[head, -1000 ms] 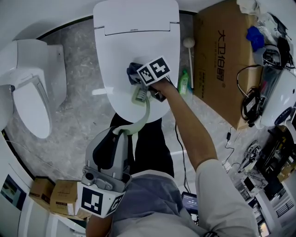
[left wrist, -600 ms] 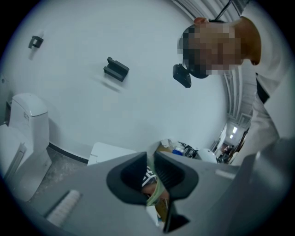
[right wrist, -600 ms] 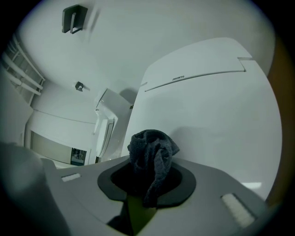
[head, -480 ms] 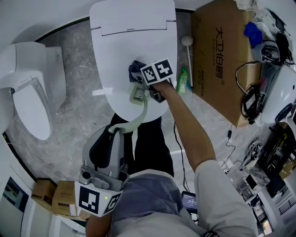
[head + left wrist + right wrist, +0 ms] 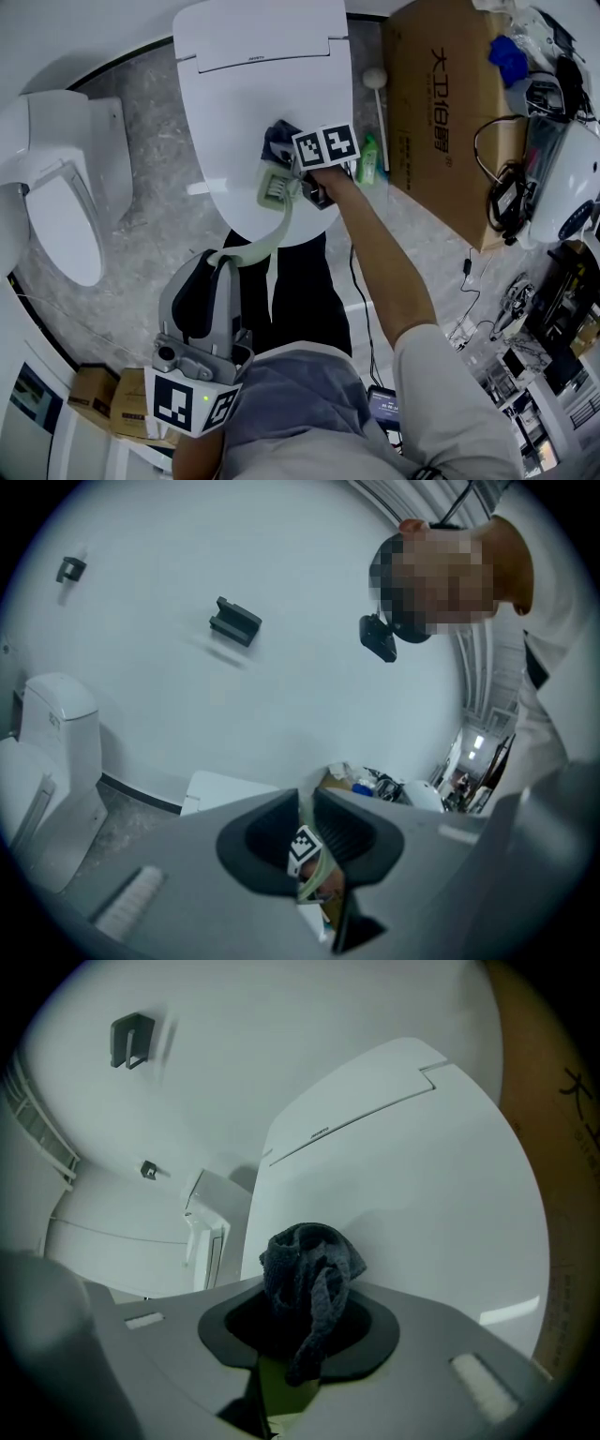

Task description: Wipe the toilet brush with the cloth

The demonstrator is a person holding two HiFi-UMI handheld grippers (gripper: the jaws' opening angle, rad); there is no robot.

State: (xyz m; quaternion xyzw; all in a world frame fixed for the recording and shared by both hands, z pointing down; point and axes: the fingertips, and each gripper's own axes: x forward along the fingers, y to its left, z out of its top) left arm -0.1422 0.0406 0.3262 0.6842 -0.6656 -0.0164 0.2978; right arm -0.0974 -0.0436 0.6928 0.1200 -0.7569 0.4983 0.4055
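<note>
Right tongs [image 5: 302, 1330] edged rightward, pinching crumpled dark cloth [image 5: 311, 1265] beside pale-green brush [image 5: 273, 187].

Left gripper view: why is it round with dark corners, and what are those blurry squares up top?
Left gripper view: a wide-angle lens curves everything and darkens the corners; the squares were added afterwards to hide a face. Right gripper view: same curving, the toilet lid bulges, the cloth looks sharp.

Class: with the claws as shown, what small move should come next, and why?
Probably slide the cloth in the right claw across the toilet brush head: it sits just beside the head, and the left claw grips the handle, steadying it.
</note>
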